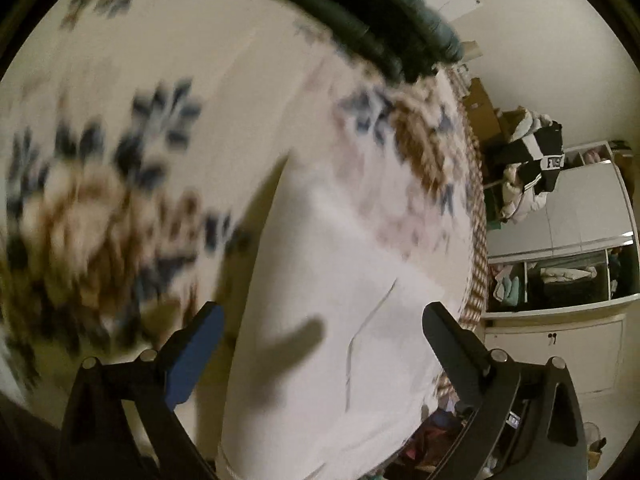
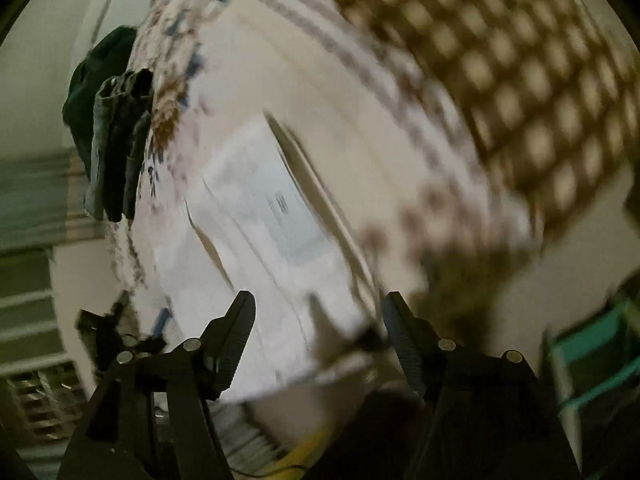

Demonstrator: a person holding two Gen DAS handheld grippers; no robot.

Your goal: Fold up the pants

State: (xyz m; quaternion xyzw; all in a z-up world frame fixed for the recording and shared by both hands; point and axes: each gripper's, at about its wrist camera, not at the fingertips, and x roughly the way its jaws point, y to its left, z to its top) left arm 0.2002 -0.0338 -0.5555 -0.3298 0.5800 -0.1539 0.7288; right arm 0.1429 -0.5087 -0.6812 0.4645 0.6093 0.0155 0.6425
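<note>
White pants [image 1: 344, 280] lie flat on a floral bedspread [image 1: 100, 184], running from the lower middle up to the right in the left wrist view. My left gripper [image 1: 322, 316] is open, hovering above them with nothing between its fingers. In the right wrist view the white pants [image 2: 272, 216] show a label patch, and my right gripper [image 2: 320, 308] is open above their near end. Both views are blurred by motion.
A stack of dark folded clothes [image 1: 380, 28] sits at the far edge of the bed; it also shows in the right wrist view [image 2: 112, 136]. A checkered bed border [image 2: 520, 80] lies to the right. A wardrobe with clothes [image 1: 560, 240] stands beyond the bed.
</note>
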